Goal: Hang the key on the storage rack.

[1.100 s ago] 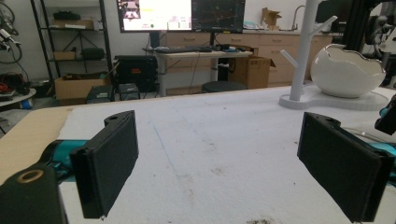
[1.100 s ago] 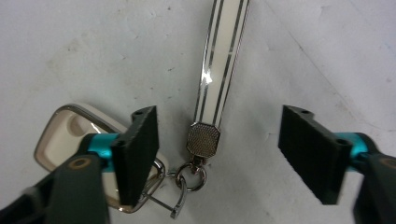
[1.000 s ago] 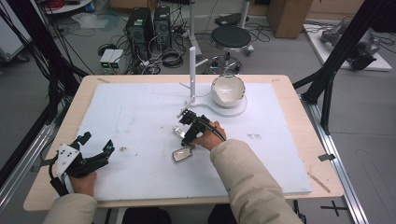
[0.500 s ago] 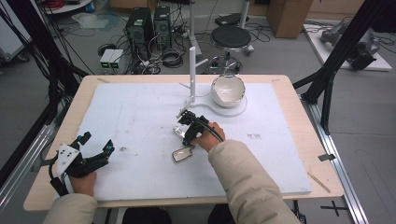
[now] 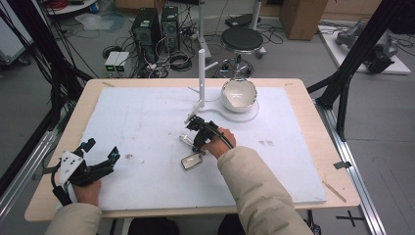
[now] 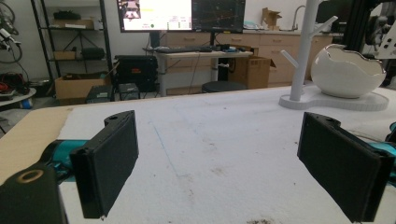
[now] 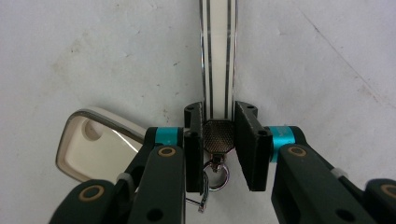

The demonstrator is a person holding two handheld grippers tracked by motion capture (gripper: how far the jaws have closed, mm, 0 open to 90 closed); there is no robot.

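A flat silvery strip (image 7: 217, 56) lies on the white table cover, running straight away from my right gripper (image 7: 218, 135). The jaws are shut on its dark mesh-textured end piece, with a small ring (image 7: 218, 179) hanging below. Beside it lies a rounded rectangular mirror-like tag (image 7: 95, 144), also seen as the tag (image 5: 192, 160) near the table's middle. In the high view my right gripper (image 5: 195, 142) points down at the cover. My left gripper (image 5: 103, 148) rests at the front left, open, with nothing between its jaws (image 6: 219, 154).
A white peg stand (image 5: 201, 73) and a white egg-shaped bowl (image 5: 239, 94) share a white base (image 5: 254, 115) at the far middle. The same stand (image 6: 303, 51) and bowl (image 6: 345, 72) appear in the left gripper view. The white cover (image 5: 142, 127) has faint dirt marks.
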